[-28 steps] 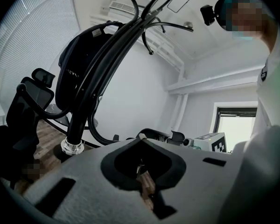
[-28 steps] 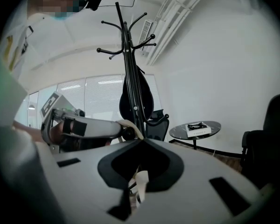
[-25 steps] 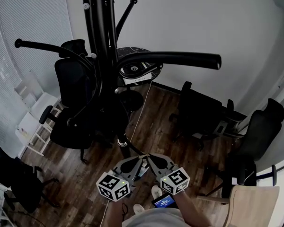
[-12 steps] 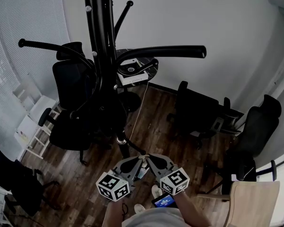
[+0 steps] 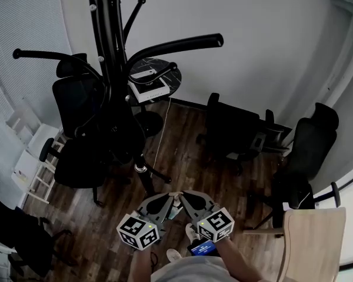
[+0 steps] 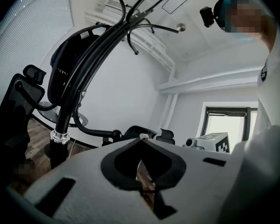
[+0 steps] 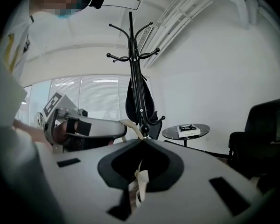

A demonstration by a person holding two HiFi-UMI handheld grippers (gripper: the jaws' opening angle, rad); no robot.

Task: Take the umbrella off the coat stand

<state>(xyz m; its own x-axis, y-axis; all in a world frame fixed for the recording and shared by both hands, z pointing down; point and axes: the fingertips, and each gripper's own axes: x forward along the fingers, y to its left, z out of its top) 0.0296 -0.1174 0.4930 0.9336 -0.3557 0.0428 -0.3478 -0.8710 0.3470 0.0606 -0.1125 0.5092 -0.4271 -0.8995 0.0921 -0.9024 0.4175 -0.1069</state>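
Observation:
The black coat stand (image 5: 109, 69) rises at the upper left of the head view, its curved hooks spreading overhead. A dark folded umbrella (image 7: 139, 101) hangs against its pole; in the left gripper view the umbrella (image 6: 67, 62) is a black bulge on the stand (image 6: 65, 120). In the head view it blends with the dark chairs. My left gripper (image 5: 166, 198) and right gripper (image 5: 183, 196) are held side by side close to my body, well short of the stand. Both are shut with nothing between the jaws, as the left gripper (image 6: 141, 138) and right gripper (image 7: 142, 139) show in their own views.
A round black side table (image 5: 170, 75) with a white box stands behind the stand. Black office chairs (image 5: 76, 134) (image 5: 232, 134) (image 5: 309, 151) ring the wooden floor. A pale wooden chair (image 5: 315, 245) is at the lower right and white shelving (image 5: 29, 157) at the left.
The stand, table and chairs have slid left and slightly up in the head view. Both grippers keep the same shut pose in front of my body.

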